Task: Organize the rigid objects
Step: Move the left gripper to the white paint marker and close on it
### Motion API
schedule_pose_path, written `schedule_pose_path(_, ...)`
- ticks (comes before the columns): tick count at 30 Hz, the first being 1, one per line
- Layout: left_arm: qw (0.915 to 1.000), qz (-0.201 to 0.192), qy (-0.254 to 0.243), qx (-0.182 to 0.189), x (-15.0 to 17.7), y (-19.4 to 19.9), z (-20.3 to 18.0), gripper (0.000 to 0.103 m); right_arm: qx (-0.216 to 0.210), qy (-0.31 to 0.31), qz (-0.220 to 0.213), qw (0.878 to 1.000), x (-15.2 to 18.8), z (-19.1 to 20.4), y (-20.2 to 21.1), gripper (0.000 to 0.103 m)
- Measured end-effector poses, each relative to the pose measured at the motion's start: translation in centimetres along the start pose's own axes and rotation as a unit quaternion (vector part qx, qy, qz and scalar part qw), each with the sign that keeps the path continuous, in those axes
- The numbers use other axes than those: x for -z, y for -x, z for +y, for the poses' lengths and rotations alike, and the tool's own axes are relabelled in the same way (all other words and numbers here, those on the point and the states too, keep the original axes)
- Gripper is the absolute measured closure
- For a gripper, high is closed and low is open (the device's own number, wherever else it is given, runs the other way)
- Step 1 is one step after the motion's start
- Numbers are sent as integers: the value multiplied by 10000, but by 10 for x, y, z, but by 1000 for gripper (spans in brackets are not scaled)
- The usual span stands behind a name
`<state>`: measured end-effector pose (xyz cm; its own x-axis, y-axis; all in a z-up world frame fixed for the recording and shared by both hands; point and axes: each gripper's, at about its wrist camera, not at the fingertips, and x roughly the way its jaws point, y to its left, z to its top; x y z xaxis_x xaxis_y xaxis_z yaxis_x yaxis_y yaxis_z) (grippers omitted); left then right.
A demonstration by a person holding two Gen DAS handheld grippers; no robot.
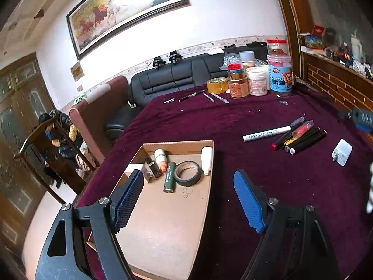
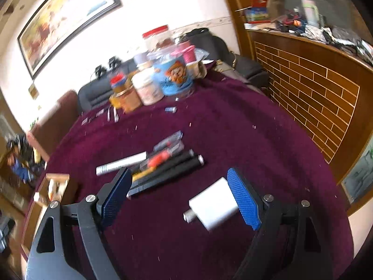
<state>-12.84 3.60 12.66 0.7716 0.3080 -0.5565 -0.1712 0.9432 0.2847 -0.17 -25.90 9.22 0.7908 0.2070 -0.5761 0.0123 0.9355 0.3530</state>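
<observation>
A shallow cardboard box lies on the purple tablecloth. It holds a black tape roll, a green cylinder, a white bottle, a white-and-orange tube and a small black item. My left gripper is open and empty above the box's right side. My right gripper is open and empty above the cloth. A white charger plug lies beside its right finger. Several markers and a white paint pen lie just ahead; they also show in the left wrist view.
Jars, tubs and a yellow tape roll stand at the table's far edge, also seen in the right wrist view. Pens and small tools lie near them. A black sofa is behind the table. A brick-patterned counter stands to the right.
</observation>
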Motion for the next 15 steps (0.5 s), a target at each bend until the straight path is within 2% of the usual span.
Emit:
schedule_pose_path(4, 9997, 140, -183, -2, -6, -16, -10, 28, -6, -140, -179, 9997, -16, -8, -16, 19)
schedule_pose_path(6, 9993, 287, -209, 132, -10, -28, -13, 28, 58, -192, -250, 9995, -22, -14, -24, 19)
schedule_pose_path(9, 9950, 617, -51, 785, -15, -52, -16, 28, 187, -330, -371, 9986, -22, -30, -32, 19)
schedule_pose_path(10, 9880, 859, 92, 1277, -19, -68, -17, 28, 184, -397, -362, 9984, -20, -38, -35, 19)
schedule_pose_path(12, 9752, 1192, 255, 1846, -23, -94, -21, 28, 129, -550, -208, 9982, -16, -50, -43, 19)
schedule_pose_path(13, 9683, 1394, 269, 2056, -26, -114, -29, 28, 126, -637, -81, 9979, -15, -56, -47, 19)
schedule_pose_path(15, 9641, 1524, 158, 2171, -34, -138, -44, 29, 98, -754, -116, 9970, -17, -62, -45, 19)
